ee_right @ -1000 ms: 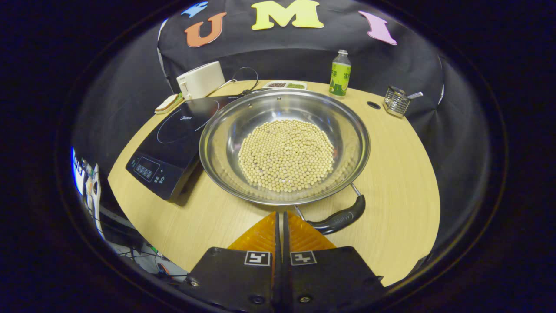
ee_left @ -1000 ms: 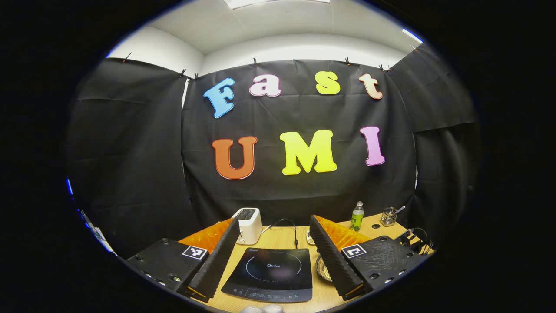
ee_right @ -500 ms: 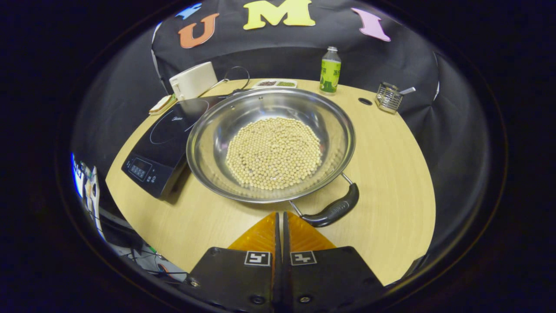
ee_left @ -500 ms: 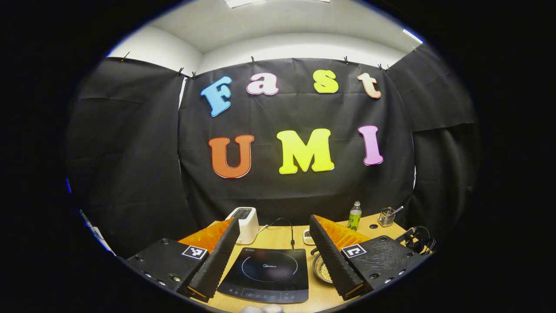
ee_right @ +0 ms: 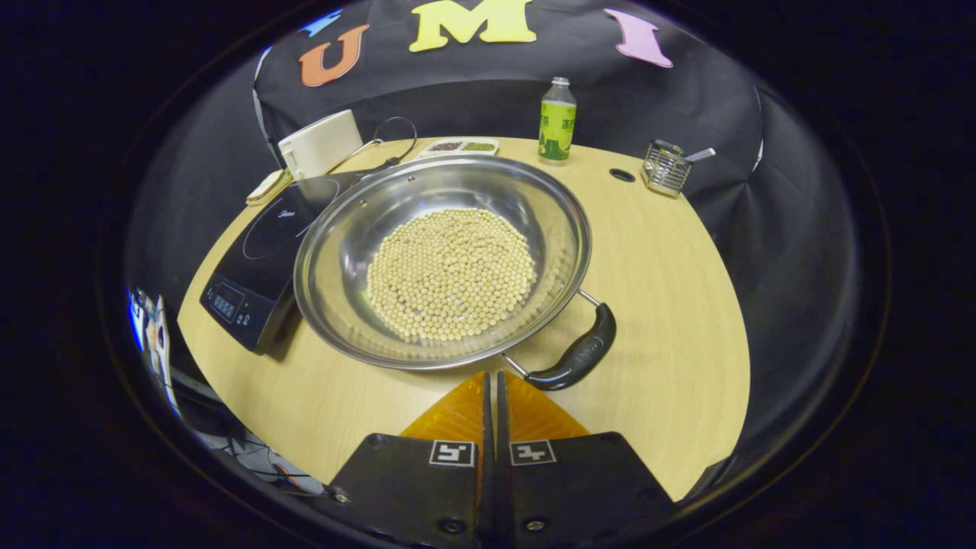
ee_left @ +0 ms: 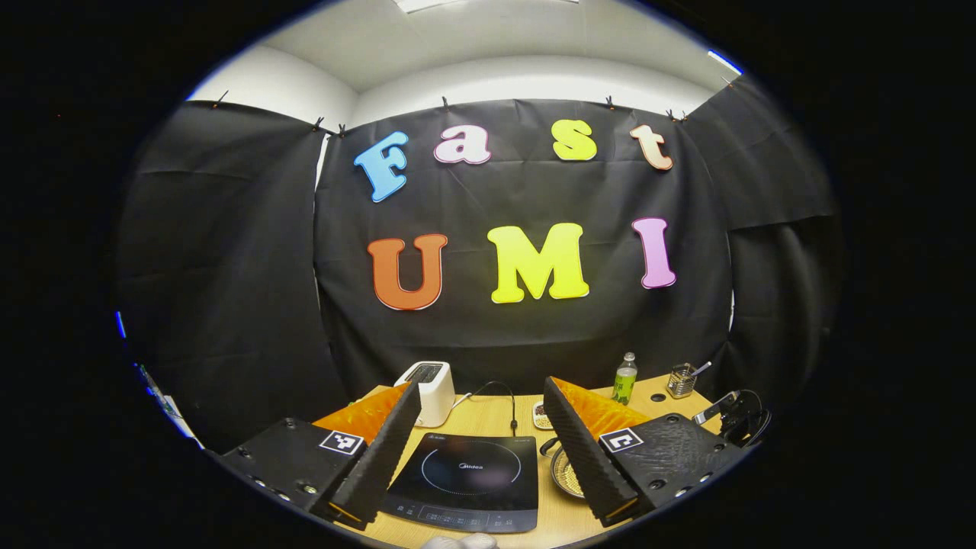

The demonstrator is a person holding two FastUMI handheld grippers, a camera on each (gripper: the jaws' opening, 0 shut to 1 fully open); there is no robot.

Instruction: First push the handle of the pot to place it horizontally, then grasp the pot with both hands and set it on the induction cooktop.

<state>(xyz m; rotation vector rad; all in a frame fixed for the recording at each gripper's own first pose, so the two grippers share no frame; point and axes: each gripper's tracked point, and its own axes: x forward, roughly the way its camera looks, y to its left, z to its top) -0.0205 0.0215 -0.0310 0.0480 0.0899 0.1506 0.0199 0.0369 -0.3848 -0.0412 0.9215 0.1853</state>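
Your right gripper point(ee_right: 492, 381) has its jaws closed on nothing, and the pot's handle point(ee_right: 576, 358) lies just ahead of them, a little to their right. It seems clear of them, though the view is too steep to be sure. Push with the closed tips against the handle's side, low and slow, so the beans point(ee_right: 451, 273) stay settled in the pot point(ee_right: 442, 259). Your left gripper point(ee_left: 482, 412) hangs with jaws open above the induction cooktop point(ee_left: 465, 480). The pot's rim overlaps the cooktop's near edge; bare table point(ee_right: 671, 305) lies right of your jaws.
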